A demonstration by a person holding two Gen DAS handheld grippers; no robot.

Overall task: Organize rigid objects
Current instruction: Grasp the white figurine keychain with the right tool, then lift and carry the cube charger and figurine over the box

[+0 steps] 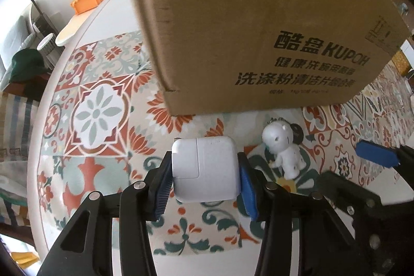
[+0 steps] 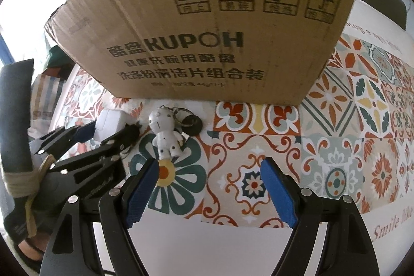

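Two handheld grippers work over a table covered by a patterned cloth (image 2: 258,146) of red, green and cream tiles. At the far side stands a large brown cardboard box (image 2: 207,43) printed with black lettering; it likely serves as the place where the loose items are to go, though its opening is not visible from here. The left gripper (image 1: 205,172) points steeply down and pinches a white power adapter (image 1: 204,167), its two blue pads pressed flat against the adapter's left and right sides. The adapter is a squarish block with rounded corners; its broad face is turned up toward the camera, and its slightly longer side runs from near to far, toward the box. Gripping across the narrower width suits the reach of the jaws and should keep the block from twisting when lifted. Whether it is off the cloth cannot be told. Just to the right of the adapter lies a small white figurine keychain (image 2: 165,133), on its back, head toward the box and feet toward the viewer, so its long axis also runs near to far; its ring and a dark disc lie beside its head. The right gripper (image 2: 209,188) hovers nearer, jaws spread wide and holding nothing, with the figurine just beyond its left pad.
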